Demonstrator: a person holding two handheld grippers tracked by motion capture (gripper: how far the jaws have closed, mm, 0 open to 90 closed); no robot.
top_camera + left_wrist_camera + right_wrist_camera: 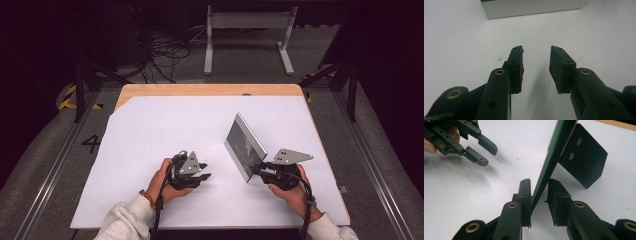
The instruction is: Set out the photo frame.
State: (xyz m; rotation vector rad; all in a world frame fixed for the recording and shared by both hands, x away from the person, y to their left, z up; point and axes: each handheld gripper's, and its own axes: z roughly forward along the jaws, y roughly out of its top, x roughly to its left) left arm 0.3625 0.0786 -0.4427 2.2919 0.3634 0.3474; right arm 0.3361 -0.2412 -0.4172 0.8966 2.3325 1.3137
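Note:
A flat picture frame (pixel 245 146) with a silver rim and dark face stands tilted on the white sheet, right of the middle. In the right gripper view its thin green edge (pixel 554 152) runs up between my jaws, and a black easel back (pixel 584 155) props it from behind. My right gripper (pixel 255 170) (pixel 539 183) straddles the frame's near corner: one pad touches it, the other stands a little apart. My left gripper (pixel 206 171) (pixel 536 51) (pixel 487 155) is open and holds nothing, low over the sheet, left of the frame (pixel 531 7).
The white sheet (pixel 150 130) covers a wooden table whose far edge (pixel 210 90) shows bare. A grey metal stand (pixel 247 22) and loose cables (pixel 165 50) lie on the floor beyond. Dark rails run along both sides of the table.

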